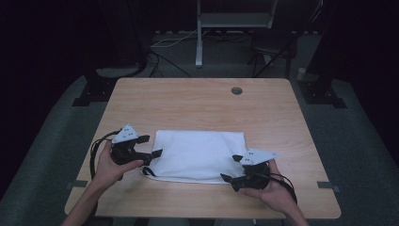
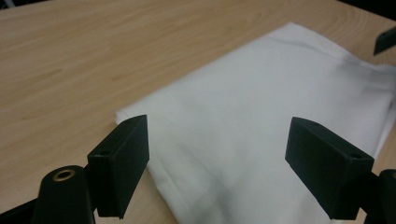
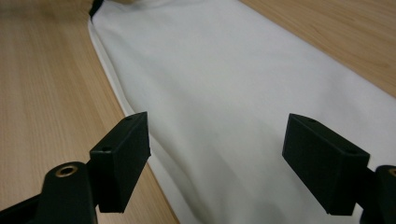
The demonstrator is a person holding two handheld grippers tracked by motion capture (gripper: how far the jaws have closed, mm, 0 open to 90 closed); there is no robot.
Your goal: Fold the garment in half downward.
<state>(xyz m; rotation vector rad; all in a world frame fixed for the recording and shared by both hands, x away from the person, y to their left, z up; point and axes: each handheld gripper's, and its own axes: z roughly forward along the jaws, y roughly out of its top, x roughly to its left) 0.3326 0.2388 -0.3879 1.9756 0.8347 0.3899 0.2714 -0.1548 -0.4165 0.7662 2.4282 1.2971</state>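
High view: folded white cloth (image 1: 197, 155) flat on table (image 1: 197, 101). Left gripper (image 1: 149, 146) and right gripper (image 1: 231, 168) flank it, jaws open, empty. Next grip: pinch matching corners evenly.

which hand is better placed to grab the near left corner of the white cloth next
Left. The left tongs hang open at the white cloth's left edge, close to that corner. The right tongs are open at the opposite, right end.
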